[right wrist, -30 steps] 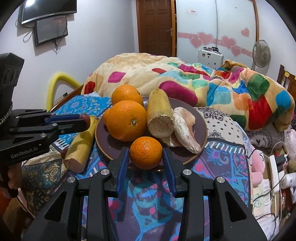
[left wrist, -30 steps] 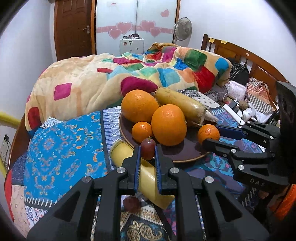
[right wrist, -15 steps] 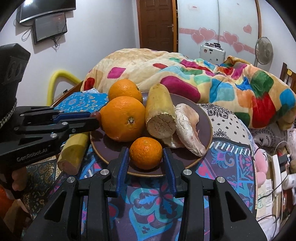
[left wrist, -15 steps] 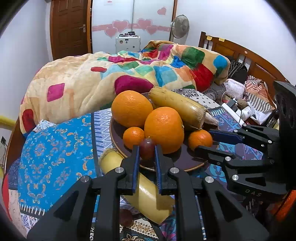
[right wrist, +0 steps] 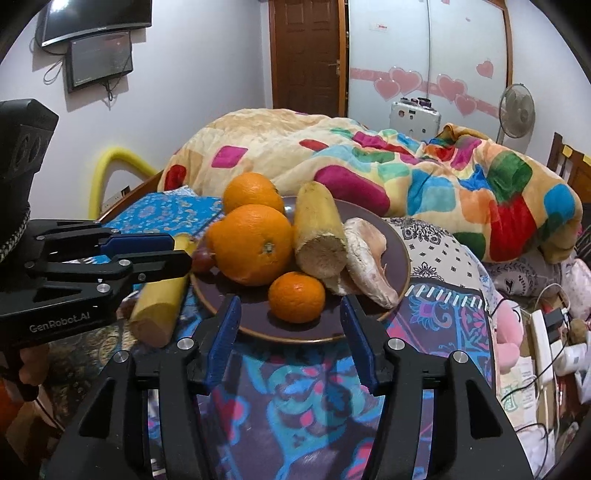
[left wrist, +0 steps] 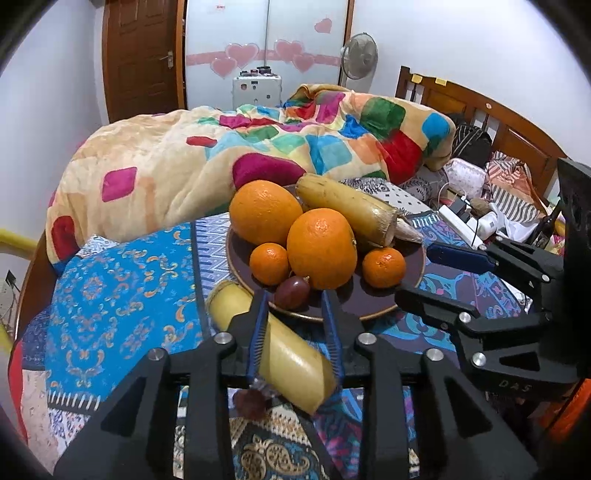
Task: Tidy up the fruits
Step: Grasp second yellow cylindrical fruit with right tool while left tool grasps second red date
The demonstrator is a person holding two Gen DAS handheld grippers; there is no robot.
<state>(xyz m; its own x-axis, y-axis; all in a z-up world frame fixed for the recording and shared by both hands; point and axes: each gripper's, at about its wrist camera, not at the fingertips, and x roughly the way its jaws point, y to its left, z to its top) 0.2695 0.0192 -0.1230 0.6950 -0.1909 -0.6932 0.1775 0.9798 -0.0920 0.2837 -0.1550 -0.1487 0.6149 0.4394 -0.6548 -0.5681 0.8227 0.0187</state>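
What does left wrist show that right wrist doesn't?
Left wrist only: a second small tangerine behind the dark grape, and another grape off the plate by the left tongs.
Right wrist only: the pale mushroom on the plate's far side, and the wall TV.
Both: the plate, two big oranges, and the open right tongs.

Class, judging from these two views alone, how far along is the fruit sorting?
Done: two large oranges, two small ones and a dark grape sit on the plate. In hand: nothing; left tool and right tool are open. Left: another grape and a yellow stalk lie on the cloth.
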